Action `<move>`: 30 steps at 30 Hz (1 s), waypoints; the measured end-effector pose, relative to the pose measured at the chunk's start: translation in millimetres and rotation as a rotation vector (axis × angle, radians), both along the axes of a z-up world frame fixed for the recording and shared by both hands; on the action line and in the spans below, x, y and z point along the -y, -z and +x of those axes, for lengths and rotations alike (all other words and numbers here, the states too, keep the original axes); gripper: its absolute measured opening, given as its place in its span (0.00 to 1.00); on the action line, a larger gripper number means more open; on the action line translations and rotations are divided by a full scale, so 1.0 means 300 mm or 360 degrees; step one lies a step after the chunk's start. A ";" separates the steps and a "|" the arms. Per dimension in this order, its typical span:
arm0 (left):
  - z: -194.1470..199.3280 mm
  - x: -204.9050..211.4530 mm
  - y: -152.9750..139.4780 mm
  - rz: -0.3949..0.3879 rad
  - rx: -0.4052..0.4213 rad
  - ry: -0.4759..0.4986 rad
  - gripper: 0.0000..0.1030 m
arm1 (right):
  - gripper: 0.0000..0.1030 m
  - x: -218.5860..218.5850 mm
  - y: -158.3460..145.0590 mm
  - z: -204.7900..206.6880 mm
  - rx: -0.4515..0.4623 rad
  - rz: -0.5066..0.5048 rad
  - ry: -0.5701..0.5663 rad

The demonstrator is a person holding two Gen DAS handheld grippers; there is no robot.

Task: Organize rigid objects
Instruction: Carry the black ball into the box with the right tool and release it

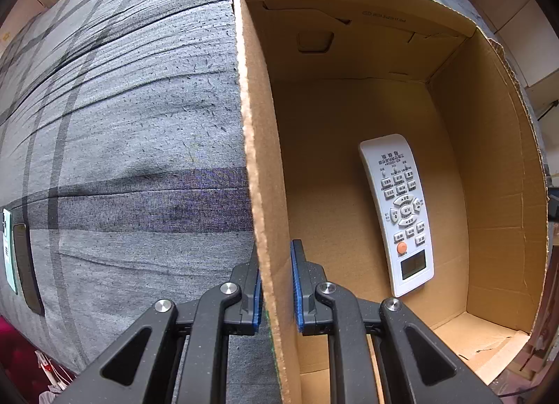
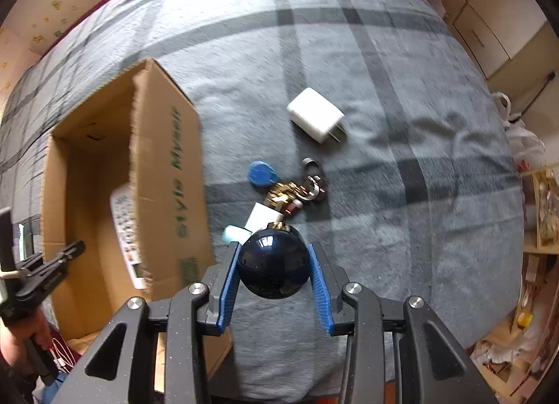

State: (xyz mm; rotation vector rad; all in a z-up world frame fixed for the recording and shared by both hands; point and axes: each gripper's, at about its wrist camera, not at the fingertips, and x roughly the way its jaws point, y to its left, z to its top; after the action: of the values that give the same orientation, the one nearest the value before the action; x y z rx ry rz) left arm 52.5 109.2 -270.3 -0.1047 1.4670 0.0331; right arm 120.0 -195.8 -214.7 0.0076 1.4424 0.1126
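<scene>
An open cardboard box (image 1: 489, 166) lies on the grey plaid bed; it also shows in the right wrist view (image 2: 164, 173). A white remote control (image 1: 398, 215) lies inside it, partly seen behind the wall in the right wrist view (image 2: 122, 215). My left gripper (image 1: 276, 285) straddles the box's left wall (image 1: 262, 166), one pad on each side, with a small gap on the inner side. My right gripper (image 2: 274, 264) is shut on a dark blue ball (image 2: 274, 262), held above the bed beside the box. The left gripper also shows in the right wrist view (image 2: 45, 271).
On the bed beyond the ball lie a white charger plug (image 2: 316, 119), a blue round tag (image 2: 260, 173), a key bunch with metal clip (image 2: 300, 190), a small white block (image 2: 262, 217) and a pale mint piece (image 2: 232, 232). Cabinets and clutter stand at the right.
</scene>
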 end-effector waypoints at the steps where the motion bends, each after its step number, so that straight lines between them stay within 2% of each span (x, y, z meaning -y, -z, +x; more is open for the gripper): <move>1: 0.000 -0.001 0.001 -0.0002 0.0002 0.0002 0.14 | 0.39 -0.014 -0.012 0.004 0.0010 0.0004 -0.0013; 14: -0.014 -0.030 0.004 -0.0042 0.0020 -0.0009 0.14 | 0.39 -0.219 -0.112 0.041 0.0088 0.0090 -0.0222; 22: -0.018 -0.044 0.000 -0.0055 0.0028 -0.0012 0.14 | 0.39 -0.371 -0.104 0.038 0.0079 0.0136 -0.0394; 30: -0.025 -0.058 -0.006 -0.0073 0.0035 -0.0024 0.15 | 0.39 -0.493 -0.054 0.032 0.0040 0.0150 -0.0521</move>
State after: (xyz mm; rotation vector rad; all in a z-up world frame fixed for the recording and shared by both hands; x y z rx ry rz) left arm 45.0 126.7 -268.4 -0.1528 1.4454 0.0105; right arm 129.7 -48.0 -198.4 -0.1528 1.4031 0.4474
